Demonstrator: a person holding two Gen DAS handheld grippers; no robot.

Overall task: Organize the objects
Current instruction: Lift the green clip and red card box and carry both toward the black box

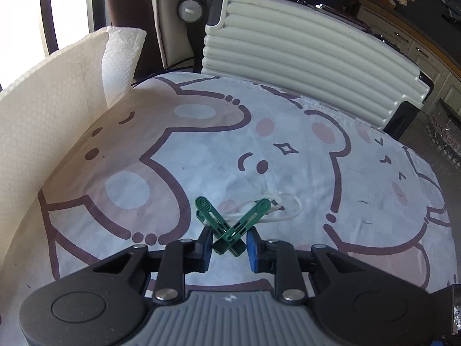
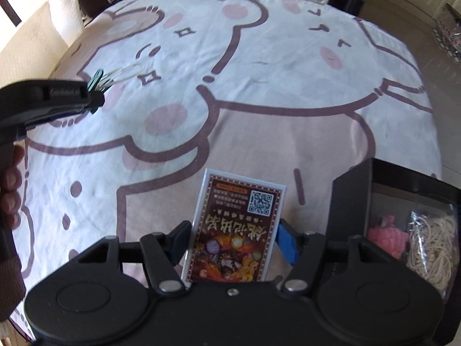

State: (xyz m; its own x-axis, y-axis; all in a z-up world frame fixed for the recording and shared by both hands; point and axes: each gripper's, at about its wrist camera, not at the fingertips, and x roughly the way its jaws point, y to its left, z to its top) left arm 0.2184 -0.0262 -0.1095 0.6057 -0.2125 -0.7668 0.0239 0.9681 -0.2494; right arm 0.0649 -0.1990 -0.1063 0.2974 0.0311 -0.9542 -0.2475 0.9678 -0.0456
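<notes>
Covering the table, a bear-print cloth (image 2: 259, 66) lay under everything, with a black bin (image 2: 354, 201) at its right edge. The right gripper (image 2: 233, 242) pinched a card pack (image 2: 234, 230) by its long edges; stiff, light and glossy, it would likely slip unless squeezed flat. The left gripper (image 1: 229, 243) clamped a green clothespin (image 1: 227, 225) at its tail, light and springy.
</notes>
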